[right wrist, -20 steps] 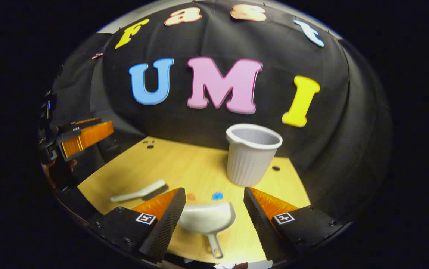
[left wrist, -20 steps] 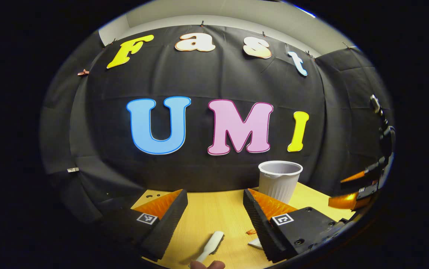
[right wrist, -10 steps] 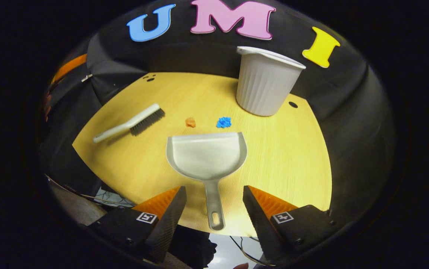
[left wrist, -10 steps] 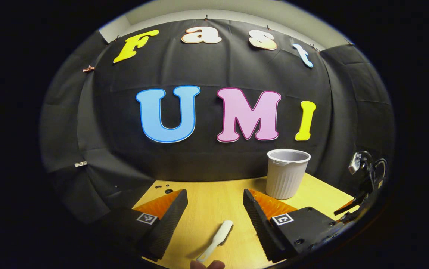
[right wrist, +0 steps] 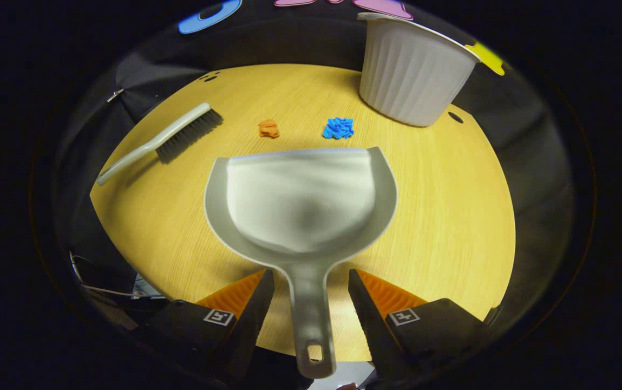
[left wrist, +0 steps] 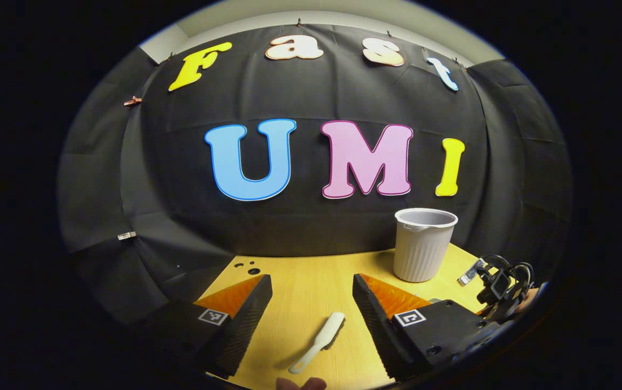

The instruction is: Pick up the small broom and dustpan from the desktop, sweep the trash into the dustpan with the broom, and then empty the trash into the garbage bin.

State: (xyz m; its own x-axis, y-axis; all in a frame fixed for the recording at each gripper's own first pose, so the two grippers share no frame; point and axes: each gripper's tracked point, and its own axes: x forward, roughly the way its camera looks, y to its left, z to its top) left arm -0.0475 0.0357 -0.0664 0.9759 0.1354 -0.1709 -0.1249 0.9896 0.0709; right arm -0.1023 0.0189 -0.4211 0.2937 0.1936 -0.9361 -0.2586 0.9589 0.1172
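Right gripper (right wrist: pixel 311 287) wide open; dustpan (right wrist: pixel 300 206) handle runs lengthwise between fingers, bottom centre, untouched.

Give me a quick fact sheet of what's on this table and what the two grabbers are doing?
table: wooden
dustpan: flat, handle between the open right gripper fingers, not yet gripped
broom: lying left of the dustpan, ahead of the open left gripper
trash: orange scrap, blue scrap, just past the dustpan's lip
bin: upright, far right
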